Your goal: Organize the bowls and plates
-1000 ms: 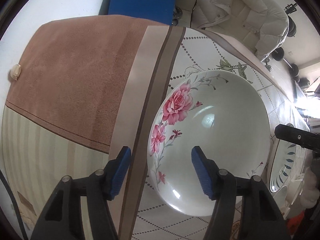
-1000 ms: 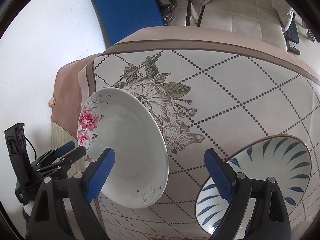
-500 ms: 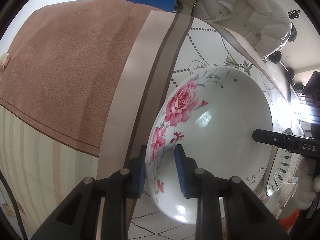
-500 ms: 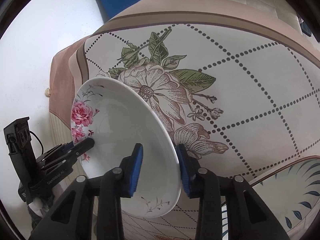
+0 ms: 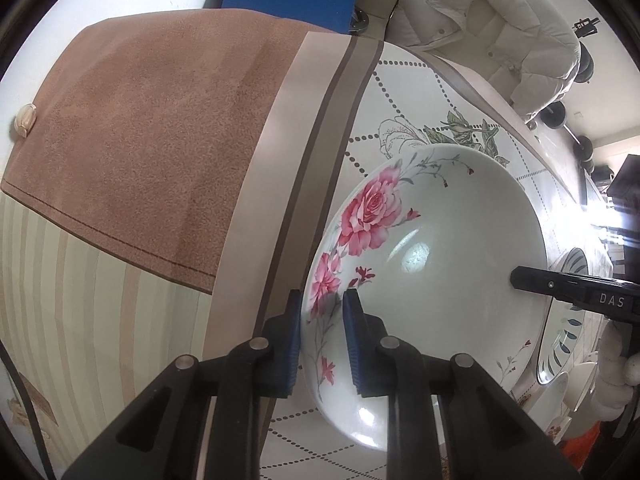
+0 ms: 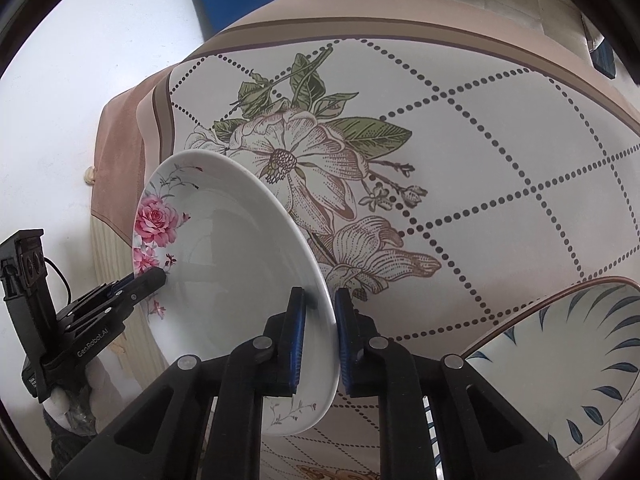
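At the far left, in the left wrist view, a small pale clove-like thing [image 5: 25,121] lies at the edge of the brown cloth [image 5: 152,132], which hangs over a cream striped fabric [image 5: 92,320]. Right of the cloth run the tan and dark border bands of the tablecloth [image 5: 404,92], white with dotted diamonds and a printed flower.

The left gripper [image 5: 320,340] has its blue pads closed down to a narrow gap on the near-left rim of the rose plate [image 5: 440,248] — one pad outside, one inside, beside the pink roses. The plate is deep and white, and appears tilted, its left side up off the tablecloth; whether its far edge rests on the table I cannot tell.

In the right wrist view the right gripper [image 6: 320,336] pinches the opposite rim of the rose plate [image 6: 224,248] the same way, pads nearly together with the rim between them. The left gripper [image 6: 150,278] shows there too, its tip on the plate's rose side.

Further right sits the blue-leaf bowl [image 6: 568,360], brown-rimmed with blue leaf strokes inside, near the plate but apart from it. It shows in the left wrist view as a sliver at the right edge [image 5: 560,344], past the right gripper [image 5: 520,280]. Behind the table a white puffer jacket [image 5: 492,28] is draped — over a sofa, it seems.
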`<action>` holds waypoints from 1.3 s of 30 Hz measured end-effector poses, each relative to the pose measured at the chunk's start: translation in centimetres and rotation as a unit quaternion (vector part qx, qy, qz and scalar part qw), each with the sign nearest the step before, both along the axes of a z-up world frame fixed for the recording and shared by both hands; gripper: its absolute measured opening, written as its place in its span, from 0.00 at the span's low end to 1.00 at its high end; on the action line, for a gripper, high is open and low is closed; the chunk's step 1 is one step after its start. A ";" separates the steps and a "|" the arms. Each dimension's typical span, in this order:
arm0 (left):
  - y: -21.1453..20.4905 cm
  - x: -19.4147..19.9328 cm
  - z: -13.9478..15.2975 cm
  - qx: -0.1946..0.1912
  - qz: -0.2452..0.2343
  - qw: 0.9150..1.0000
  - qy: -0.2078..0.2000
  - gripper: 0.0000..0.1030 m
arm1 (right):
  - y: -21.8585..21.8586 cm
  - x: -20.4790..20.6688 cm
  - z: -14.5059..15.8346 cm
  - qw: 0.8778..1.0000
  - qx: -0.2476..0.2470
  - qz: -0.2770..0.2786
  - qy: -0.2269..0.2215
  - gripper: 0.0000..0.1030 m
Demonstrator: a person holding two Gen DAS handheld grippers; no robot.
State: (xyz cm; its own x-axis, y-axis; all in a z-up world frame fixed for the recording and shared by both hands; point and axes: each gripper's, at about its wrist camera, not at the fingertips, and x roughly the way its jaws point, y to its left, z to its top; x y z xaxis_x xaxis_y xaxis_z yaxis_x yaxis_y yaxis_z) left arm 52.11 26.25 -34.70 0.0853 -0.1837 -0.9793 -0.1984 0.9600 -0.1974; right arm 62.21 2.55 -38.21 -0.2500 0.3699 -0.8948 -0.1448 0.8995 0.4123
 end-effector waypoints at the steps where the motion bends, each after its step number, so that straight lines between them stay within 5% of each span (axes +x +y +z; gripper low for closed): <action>1: 0.0 -0.1 0.2 -0.001 -0.001 1.000 -0.002 0.17 | -0.1 -0.2 0.1 1.000 0.002 0.000 0.000 0.16; 16: -4.5 -2.3 6.6 0.004 -0.044 0.998 -0.055 0.17 | -6.8 -4.0 6.0 0.999 0.032 -0.030 -0.033 0.16; 31: -17.8 -6.0 10.5 -0.017 -0.126 0.989 -0.078 0.17 | -20.9 -12.4 11.4 0.992 0.028 -0.106 -0.058 0.16; 39: -24.9 -9.6 9.6 -0.027 -0.170 0.983 -0.063 0.17 | -29.0 -18.9 11.2 0.987 0.015 -0.152 -0.050 0.16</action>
State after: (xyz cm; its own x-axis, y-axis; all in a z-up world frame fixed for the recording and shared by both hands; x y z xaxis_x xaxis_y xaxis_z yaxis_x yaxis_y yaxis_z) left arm 42.53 1.31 -25.06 0.1301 -0.2747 -0.9527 0.1610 0.9539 -0.2531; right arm 43.32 -26.46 -27.05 -0.0339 0.4413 -0.8967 0.0876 0.8951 0.4372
